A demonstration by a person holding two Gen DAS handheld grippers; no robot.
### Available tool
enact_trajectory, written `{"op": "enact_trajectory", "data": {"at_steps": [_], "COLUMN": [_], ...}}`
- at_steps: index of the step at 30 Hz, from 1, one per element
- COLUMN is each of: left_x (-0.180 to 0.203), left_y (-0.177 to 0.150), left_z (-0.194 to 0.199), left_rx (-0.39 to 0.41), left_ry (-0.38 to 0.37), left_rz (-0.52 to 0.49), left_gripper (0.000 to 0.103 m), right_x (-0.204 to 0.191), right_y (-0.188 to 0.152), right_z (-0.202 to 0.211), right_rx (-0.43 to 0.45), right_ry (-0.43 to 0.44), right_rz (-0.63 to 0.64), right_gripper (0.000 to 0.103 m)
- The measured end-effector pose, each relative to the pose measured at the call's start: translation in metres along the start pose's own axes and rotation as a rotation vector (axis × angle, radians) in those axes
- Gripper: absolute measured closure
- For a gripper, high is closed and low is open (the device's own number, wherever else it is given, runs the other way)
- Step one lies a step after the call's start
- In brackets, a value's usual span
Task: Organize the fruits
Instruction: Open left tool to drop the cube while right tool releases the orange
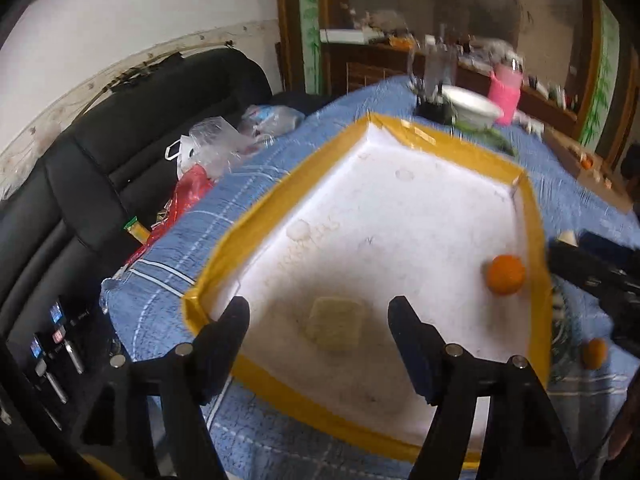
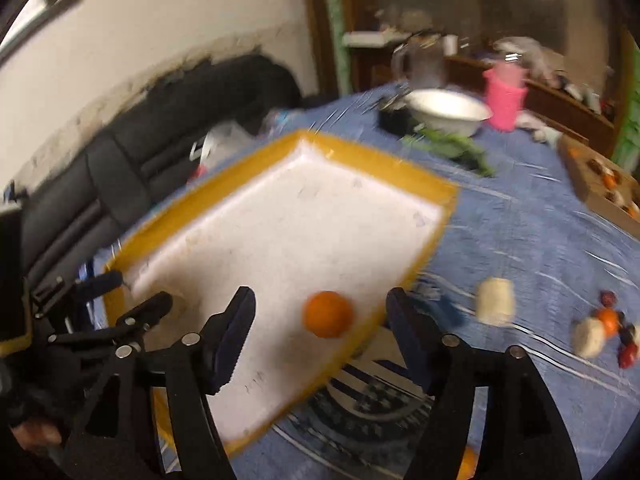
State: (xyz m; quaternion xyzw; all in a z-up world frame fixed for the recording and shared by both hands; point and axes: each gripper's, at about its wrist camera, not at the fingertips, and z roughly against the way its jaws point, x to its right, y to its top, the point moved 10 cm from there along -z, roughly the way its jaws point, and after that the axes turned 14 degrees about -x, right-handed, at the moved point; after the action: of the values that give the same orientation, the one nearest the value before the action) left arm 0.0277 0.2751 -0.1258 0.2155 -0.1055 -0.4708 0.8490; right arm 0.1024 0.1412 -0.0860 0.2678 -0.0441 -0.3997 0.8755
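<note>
Both the left gripper (image 1: pixel 318 312) and right gripper (image 2: pixel 320 304) gape empty. One orange (image 2: pixel 328 314) lies by the tray's (image 2: pixel 372 160) right edge; fetching loose, blurred fruit (image 2: pixel 608 320) from the surface (image 2: pixel 520 220) seems next.

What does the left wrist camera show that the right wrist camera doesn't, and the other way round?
Only the left wrist view shows the pale square block lying in the tray, plus the plastic bags beside the table.

Only the right wrist view shows the pale cylinder on the cloth and the small pile of red and orange fruit at the right.

Both show the yellow-edged tray, the orange inside it near its edge, the white bowl and the pink cup. The left gripper and right gripper are both open and empty.
</note>
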Motion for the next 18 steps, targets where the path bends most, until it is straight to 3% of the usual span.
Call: {"op": "enact_trajectory", "data": {"at_steps": [5, 9, 14, 18], "left_x": [0.006, 0.031, 0.087, 0.143], "left_y": [0.005, 0.005, -0.006, -0.025], "left_z": [0.028, 0.041, 0.052, 0.052], "left_rx": [0.104, 0.137, 0.136, 0.112], "left_ry": [-0.067, -0.121, -0.197, -0.228], "left_rz": [0.044, 0.012, -0.102, -0.254], "left_gripper": [0.019, 0.019, 0.018, 0.018], "right_x": [0.065, 0.107, 0.125, 0.171], "right_y": [-0.026, -0.066, -0.114, -0.139], "right_z": [0.056, 0.084, 0.085, 0.085], "right_rx": [0.117, 0.146, 0.093, 0.057], "right_ry": [-0.079, -0.104, -0.115, -0.167], "right_rz": [-0.139, -0.222, -0.24, -0.344], "right_gripper": [0.024, 0.024, 0.024, 0.024]}}
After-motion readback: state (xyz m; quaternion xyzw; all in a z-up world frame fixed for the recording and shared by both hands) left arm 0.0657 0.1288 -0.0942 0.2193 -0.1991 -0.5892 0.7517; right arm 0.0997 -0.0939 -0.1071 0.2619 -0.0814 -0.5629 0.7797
